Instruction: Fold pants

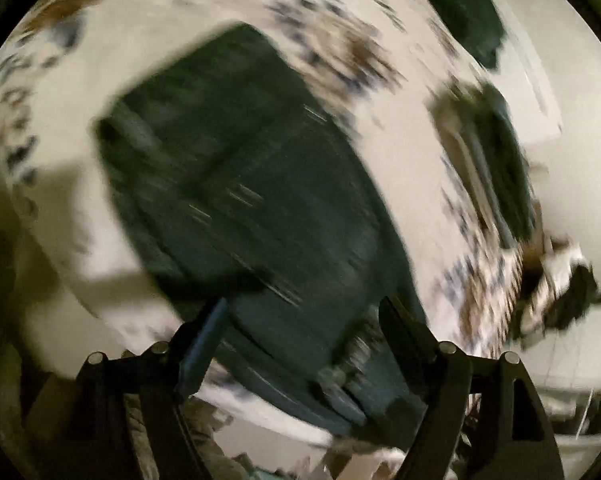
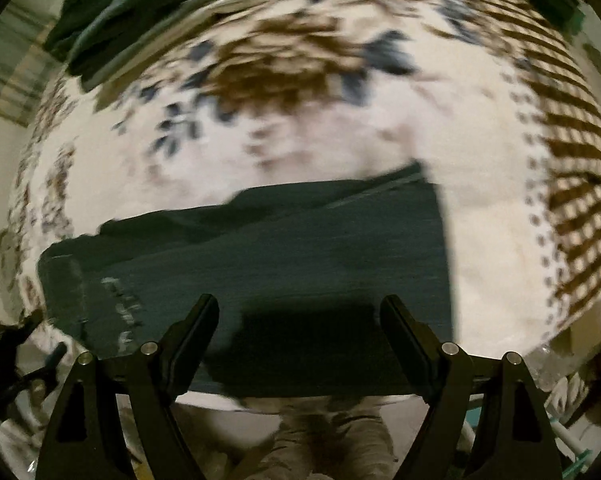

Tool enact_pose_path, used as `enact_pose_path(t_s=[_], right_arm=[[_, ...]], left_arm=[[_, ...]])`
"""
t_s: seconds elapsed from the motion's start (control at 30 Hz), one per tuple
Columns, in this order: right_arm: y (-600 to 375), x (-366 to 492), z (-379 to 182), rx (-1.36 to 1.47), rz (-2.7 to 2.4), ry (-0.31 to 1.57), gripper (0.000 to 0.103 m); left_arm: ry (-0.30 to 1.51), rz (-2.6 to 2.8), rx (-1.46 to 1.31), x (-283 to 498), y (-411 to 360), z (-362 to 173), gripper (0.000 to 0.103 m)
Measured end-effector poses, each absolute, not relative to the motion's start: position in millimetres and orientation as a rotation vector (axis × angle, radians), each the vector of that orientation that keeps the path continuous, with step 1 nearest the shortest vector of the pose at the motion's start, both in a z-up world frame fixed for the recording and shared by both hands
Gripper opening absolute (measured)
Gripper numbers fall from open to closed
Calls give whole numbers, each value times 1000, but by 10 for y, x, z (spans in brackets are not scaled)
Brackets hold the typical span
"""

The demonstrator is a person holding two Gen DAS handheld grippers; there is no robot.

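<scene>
Dark pants (image 2: 260,264) spread flat on a patterned cloth (image 2: 300,128), filling the lower centre of the right wrist view; long axis running left to right across that frame, one short end at lower left, the other at centre right. Right gripper (image 2: 299,312) directly above the near long edge, fingers wide apart, holding nothing. Same pants (image 1: 240,184) in the left wrist view, centre of frame, long axis slanting from upper left to lower right, heavily blurred. Left gripper (image 1: 302,312) wide open and empty, over the lower end of the garment. Judged equally near; next grasp likely on a short end. Count: one pair being folded, two further dark garments (image 1: 496,168) at upper right, two grippers.
</scene>
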State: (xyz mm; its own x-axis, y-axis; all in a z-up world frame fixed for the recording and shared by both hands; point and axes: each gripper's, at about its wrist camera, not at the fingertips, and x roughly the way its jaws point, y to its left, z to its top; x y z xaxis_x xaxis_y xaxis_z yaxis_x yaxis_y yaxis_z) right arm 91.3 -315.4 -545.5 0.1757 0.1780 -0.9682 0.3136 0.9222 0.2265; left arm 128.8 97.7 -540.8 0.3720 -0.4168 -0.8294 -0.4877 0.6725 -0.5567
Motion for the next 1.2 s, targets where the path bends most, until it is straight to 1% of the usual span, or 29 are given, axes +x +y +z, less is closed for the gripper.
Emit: enact_pose_path(t_s=[0.1,0.3,0.47,0.67,0.9,1.07,1.1,1.17,1.2], right_arm=[[-2889,1002,-5493,430,-52,1418,85],[-2567,1120,-5653,457,-9,1437,85],[-2448,1196,-5760,457,-4,1455,85],[-2393,1202,-5793,456,9,1467,85],[-2443,1170,-5838,466,-6,1474,85],[-2463,1130,-5895,497,-20,1476,85],[-2460,1120,-5900,500,-20,1476,85],[-2449,1107,-5905,498,-19,1477,85],[-2447,1103,-5906,496,-19,1478,85]], left_arm=[[1179,139,-990,1275,1346,-5622,76],[1048,186,-1142,1323,1664,-5958,76],[952,161,-1335,1281,1853,-6221,76],[885,131,-1488,1121,1988,-6260,76],[886,161,-1448,915,2076,-6127,76],[936,204,-1367,1030,2115,-6274,77],[936,193,-1360,1074,2112,-6298,82],[926,169,-1336,1191,2089,-6288,90],[922,155,-1322,1266,2068,-6268,90]])
